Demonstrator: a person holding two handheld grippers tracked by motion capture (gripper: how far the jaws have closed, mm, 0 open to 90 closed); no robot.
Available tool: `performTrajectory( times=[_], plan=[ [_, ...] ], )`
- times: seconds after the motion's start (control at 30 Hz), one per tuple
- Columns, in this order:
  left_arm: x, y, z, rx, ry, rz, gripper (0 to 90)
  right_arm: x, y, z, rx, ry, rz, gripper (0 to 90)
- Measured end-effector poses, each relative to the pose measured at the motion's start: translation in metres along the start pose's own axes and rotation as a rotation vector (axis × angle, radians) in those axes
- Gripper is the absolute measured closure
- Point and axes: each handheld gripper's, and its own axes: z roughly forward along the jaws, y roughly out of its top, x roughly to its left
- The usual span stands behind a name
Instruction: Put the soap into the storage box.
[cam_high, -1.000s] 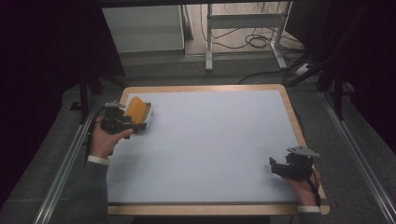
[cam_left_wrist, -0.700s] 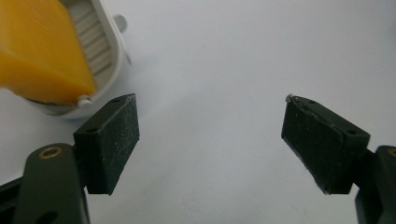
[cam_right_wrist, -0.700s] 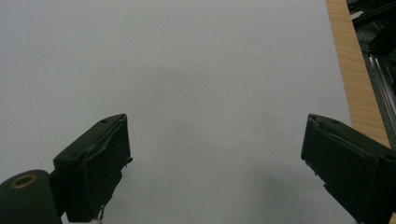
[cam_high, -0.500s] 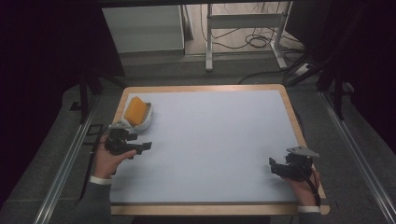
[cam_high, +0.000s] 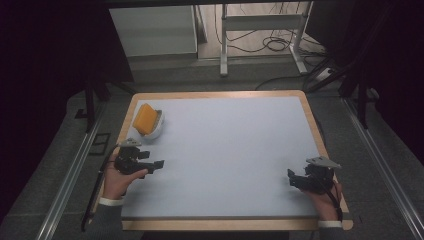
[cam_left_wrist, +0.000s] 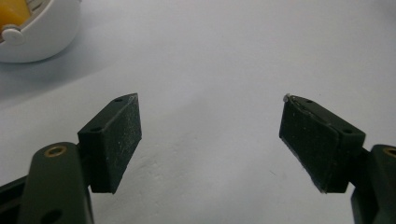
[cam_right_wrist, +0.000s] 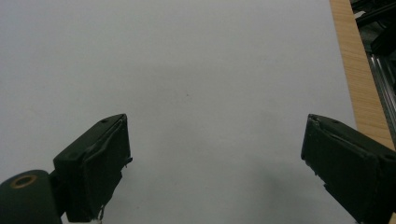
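A white bowl (cam_high: 154, 129) holding an orange-yellow block (cam_high: 144, 119) sits near the table's far left corner. Its rim and a bit of the yellow block show at the top left of the left gripper view, bowl (cam_left_wrist: 37, 32). My left gripper (cam_high: 156, 165) stands open near the table's left edge, below the bowl and apart from it, with nothing between its jaws (cam_left_wrist: 210, 135). My right gripper (cam_high: 292, 179) is open at the front right of the table, jaws wide over bare surface (cam_right_wrist: 215, 163).
The table (cam_high: 230, 150) has a pale blue-grey top with a wooden rim (cam_high: 310, 115). Metal rails (cam_high: 380, 165) run along both sides. A white cabinet (cam_high: 152, 30), a frame stand (cam_high: 260, 30) and cables lie on the floor beyond the far edge.
My left gripper has let go of the bowl and drawn back toward the person along the left edge. The bowl stays in place. The right gripper has not moved.
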Motion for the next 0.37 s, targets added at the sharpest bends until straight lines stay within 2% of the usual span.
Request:
performTrajectory(
  times=[0.17,0.37],
  plan=[
    [-0.0018,0.0002,0.0029,0.011,0.017,0.005,20.7,-0.0002,-0.0003,0.0006,-0.001,-0.002,0.002,8.1],
    [-0.0025,0.0018,0.0037,0.013,0.008,0.009,20.5,0.0000,0.0003,0.0002,-0.003,-0.005,0.001,8.1]
  ],
)
